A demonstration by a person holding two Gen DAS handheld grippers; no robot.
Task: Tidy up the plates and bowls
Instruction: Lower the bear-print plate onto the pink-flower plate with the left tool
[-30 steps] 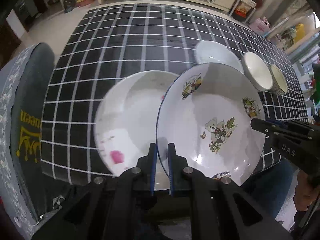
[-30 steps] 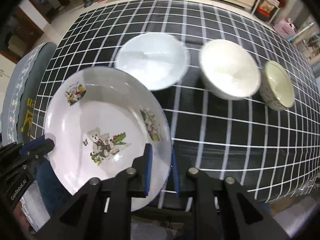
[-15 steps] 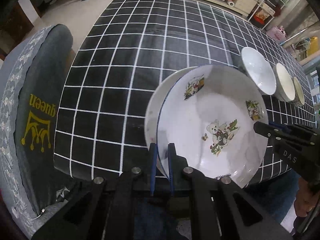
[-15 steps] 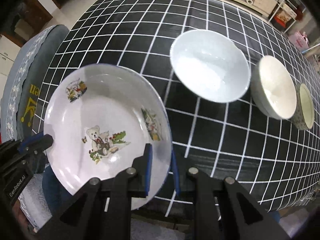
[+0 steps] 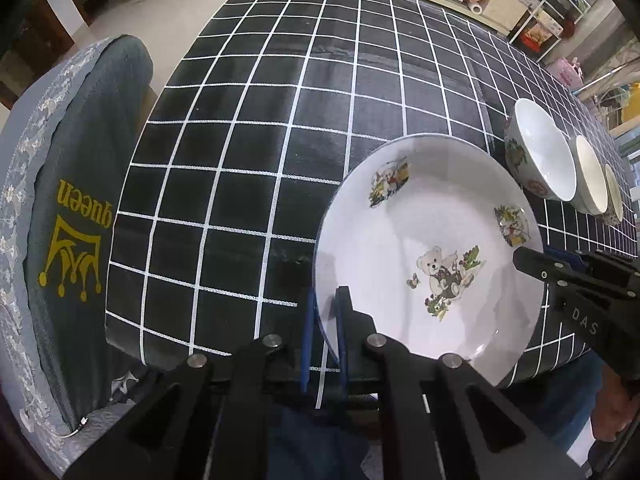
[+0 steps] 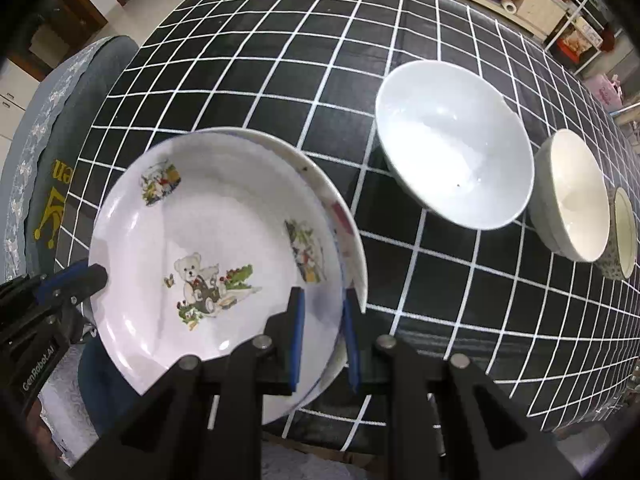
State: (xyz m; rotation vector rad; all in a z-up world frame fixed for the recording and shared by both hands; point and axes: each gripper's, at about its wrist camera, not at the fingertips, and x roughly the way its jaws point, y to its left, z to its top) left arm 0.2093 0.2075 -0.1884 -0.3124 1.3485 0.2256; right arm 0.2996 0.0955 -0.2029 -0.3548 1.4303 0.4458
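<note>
Teddy-bear plate (image 6: 208, 248) hung between both hands: left gripper (image 5: 324, 312) clamped on its left rim, right gripper (image 6: 322, 316) on right rim. Second plate (image 6: 352, 248) lay directly underneath on checked tablecloth (image 6: 440, 320), near edge. Three bowls (image 6: 452, 160) lined up to right.

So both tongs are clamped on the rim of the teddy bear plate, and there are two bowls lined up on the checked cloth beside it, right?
Not quite: there are three bowls, not two. The right wrist view shows a large white bowl, a cream bowl and a small patterned bowl in a row. The rest holds: left tongs and right tongs both grip the teddy bear plate.
</note>
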